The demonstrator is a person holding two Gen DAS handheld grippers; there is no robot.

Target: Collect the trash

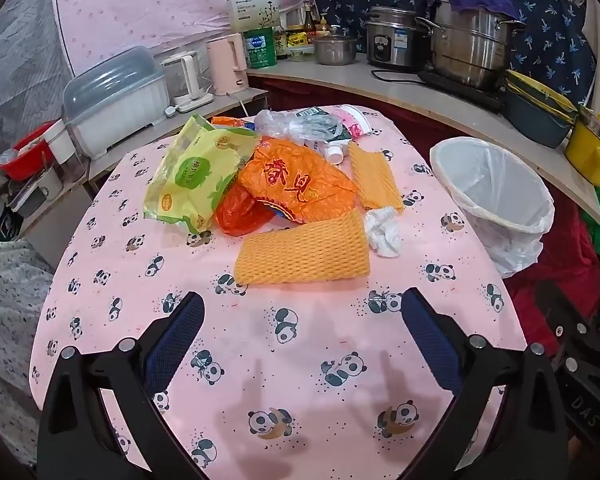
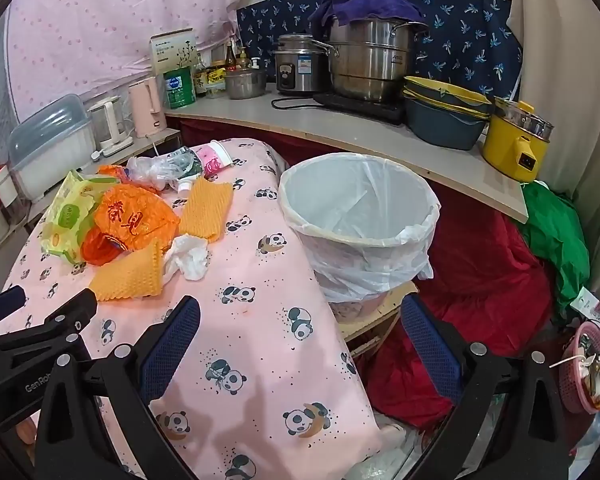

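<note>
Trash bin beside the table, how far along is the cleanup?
Nothing looks done: the lined trash bin shows no trash inside. Nothing in hand: left gripper and right gripper are open and empty. Left: foam nets, wrappers, tissue, cup.

Bare panda-print surface (image 1: 300,340) lies open before the trash pile (image 1: 268,184). The lined bin (image 2: 360,216) stands just beside its right edge, mouth unobstructed.
</note>
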